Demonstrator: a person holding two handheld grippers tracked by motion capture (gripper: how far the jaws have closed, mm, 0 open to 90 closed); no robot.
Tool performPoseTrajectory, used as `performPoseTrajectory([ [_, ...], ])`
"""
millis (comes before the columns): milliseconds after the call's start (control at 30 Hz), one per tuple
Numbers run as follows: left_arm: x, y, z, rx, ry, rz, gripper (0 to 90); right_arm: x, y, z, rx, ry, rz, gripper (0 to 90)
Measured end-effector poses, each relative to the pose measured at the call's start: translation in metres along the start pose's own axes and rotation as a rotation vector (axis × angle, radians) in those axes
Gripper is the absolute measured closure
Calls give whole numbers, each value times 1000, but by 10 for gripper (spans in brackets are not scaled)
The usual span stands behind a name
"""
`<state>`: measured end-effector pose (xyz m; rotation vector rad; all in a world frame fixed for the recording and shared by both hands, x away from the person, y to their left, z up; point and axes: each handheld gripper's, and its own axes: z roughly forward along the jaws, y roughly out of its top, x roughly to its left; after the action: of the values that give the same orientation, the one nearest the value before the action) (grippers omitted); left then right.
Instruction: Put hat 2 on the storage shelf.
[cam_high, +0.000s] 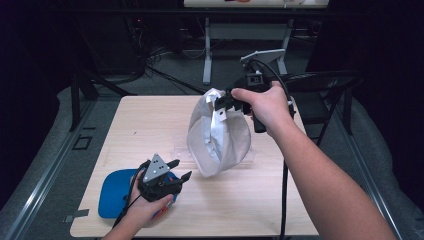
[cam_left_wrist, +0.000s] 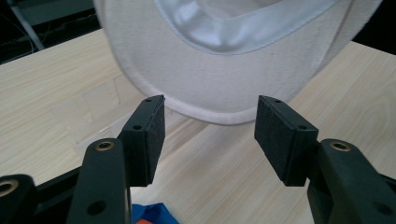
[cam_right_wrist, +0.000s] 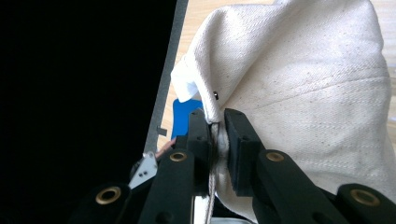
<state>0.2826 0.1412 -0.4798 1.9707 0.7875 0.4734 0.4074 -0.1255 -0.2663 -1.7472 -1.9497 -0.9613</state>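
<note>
A cream-white cloth hat hangs above the middle of the wooden table, its lower edge near the tabletop. My right gripper is shut on the hat's upper rim; in the right gripper view the jaws pinch a seam of the hat at my right gripper. My left gripper stands open near the table's front left, pointing at the hat with nothing between its fingers. In the left gripper view the hat hangs just beyond my left gripper.
A blue flat object lies at the front left under the left hand; a blue scrap shows below the left jaws. A black folding chair stands past the right edge. Table legs and cables sit on the floor behind.
</note>
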Motion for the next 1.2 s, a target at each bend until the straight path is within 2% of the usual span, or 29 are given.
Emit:
performPoseTrajectory([
  [200, -8, 8, 11, 1, -10, 20, 421, 7, 10, 7, -22, 7, 3, 813],
  [300, -13, 12, 17, 10, -29, 36, 421, 10, 14, 9, -22, 7, 13, 813],
  [333, -16, 13, 19, 10, -31, 46, 421, 10, 15, 10, -31, 11, 3, 813],
  [400, -22, 16, 24, 11, -22, 78, 421, 12, 17, 12, -37, 13, 7, 813],
  [467, -26, 19, 31, 17, 11, 113, 426, 13, 19, 13, -38, 17, -2, 813],
  [533, -27, 22, 36, 26, 39, 118, 434, 15, 21, 14, -37, 20, 9, 813],
  [667, -24, 26, 44, 46, 86, 114, 489, 15, 23, 15, -47, 26, 6, 813],
  [700, -24, 26, 44, 46, 86, 114, 503, 15, 23, 15, -47, 26, 6, 813],
  [733, -23, 26, 47, 65, 113, 122, 522, 15, 24, 15, -46, 31, 15, 813],
  [933, -14, 25, 52, 94, 146, 139, 648, 17, 24, 16, -50, 29, 8, 812],
  [1100, -5, 27, 49, 88, 144, 122, 722, 17, 25, 16, -53, 21, 4, 812],
  [1200, 7, 28, 45, 88, 120, 106, 763, 17, 26, 16, -57, 23, 3, 811],
])
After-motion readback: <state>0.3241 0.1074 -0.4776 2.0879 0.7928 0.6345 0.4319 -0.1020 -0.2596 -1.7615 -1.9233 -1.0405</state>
